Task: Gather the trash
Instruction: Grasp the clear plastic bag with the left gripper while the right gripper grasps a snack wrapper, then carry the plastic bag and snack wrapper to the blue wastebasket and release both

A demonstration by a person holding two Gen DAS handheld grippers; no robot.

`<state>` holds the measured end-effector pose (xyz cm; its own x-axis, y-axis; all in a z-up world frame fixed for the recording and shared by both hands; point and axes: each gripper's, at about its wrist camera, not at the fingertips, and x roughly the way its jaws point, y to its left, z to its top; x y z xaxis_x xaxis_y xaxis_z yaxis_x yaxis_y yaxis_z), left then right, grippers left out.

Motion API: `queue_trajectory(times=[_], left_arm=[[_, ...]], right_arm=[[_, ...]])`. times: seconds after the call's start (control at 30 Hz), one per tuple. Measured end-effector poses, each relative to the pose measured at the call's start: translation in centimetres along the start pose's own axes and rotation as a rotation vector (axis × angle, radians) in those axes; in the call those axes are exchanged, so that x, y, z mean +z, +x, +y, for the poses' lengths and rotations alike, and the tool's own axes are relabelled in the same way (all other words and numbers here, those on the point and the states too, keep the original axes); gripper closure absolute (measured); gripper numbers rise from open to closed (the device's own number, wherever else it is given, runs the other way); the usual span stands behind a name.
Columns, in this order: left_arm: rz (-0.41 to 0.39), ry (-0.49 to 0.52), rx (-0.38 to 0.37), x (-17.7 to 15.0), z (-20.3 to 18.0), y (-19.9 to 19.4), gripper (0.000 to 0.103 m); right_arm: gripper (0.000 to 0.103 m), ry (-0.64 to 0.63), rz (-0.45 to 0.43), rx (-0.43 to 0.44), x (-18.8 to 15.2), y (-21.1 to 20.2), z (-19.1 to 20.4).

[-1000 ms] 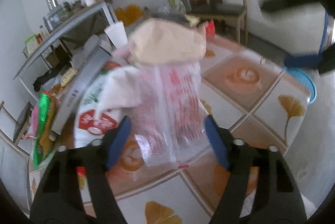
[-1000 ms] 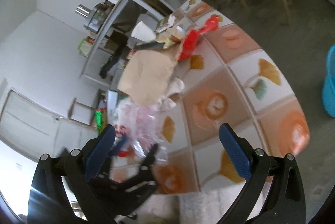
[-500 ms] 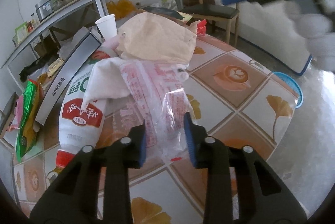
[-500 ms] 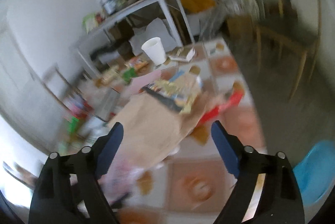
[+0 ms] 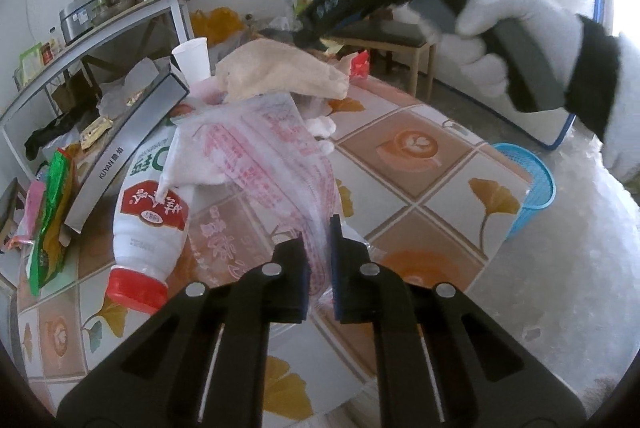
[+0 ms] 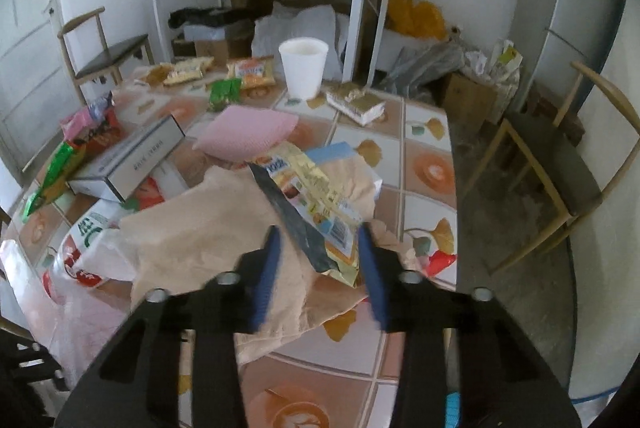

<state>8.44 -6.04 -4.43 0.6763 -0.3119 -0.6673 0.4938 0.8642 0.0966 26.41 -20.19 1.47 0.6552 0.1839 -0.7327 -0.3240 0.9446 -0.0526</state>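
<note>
Left wrist view: the left tool point(image 5: 319, 248) has just been closing and now pinches the near end of a red-printed plastic bag point(image 5: 276, 156) lying on the tiled tabletop point(image 5: 424, 164). A white bottle point(image 5: 150, 212) lies beside it; a blue basket point(image 5: 532, 184) stands on the floor.

Right wrist view: the right tool point(image 6: 320, 262) has just been closing around a yellow snack wrapper point(image 6: 320, 196) atop a brown paper bag point(image 6: 208, 228); whether its pads point(image 6: 270, 260) press it is unclear. A white cup point(image 6: 303, 66) stands further back.

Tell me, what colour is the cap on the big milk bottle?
Red. The bottle cap shows best in the left wrist view.
</note>
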Motion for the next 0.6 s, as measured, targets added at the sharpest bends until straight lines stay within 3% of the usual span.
queue_trajectory(times=[0.07, 0.33, 0.47, 0.53, 0.6], left_arm=[[-0.016, 0.000, 0.000, 0.0, 0.0, -0.7, 0.096], [-0.091, 0.022, 0.026, 0.2, -0.6, -2.9, 0.097], [-0.107, 0.023, 0.028, 0.4, -1.2, -3.6, 0.097], [-0.110, 0.020, 0.029, 0.4, -1.4, -3.9, 0.097], [-0.110, 0.014, 0.029, 0.3, -1.4, -4.2, 0.097]], right_arm=[[0.095, 0.013, 0.002, 0.012, -0.1, 0.0, 0.0], [0.099, 0.059, -0.115, -0.014, 0.5, -4.2, -0.2], [0.099, 0.059, -0.115, -0.005, 0.8, -5.3, -0.3], [0.094, 0.052, -0.100, 0.002, 0.9, -5.0, -0.3], [0.074, 0.013, -0.058, -0.019, 0.8, -4.0, 0.2]])
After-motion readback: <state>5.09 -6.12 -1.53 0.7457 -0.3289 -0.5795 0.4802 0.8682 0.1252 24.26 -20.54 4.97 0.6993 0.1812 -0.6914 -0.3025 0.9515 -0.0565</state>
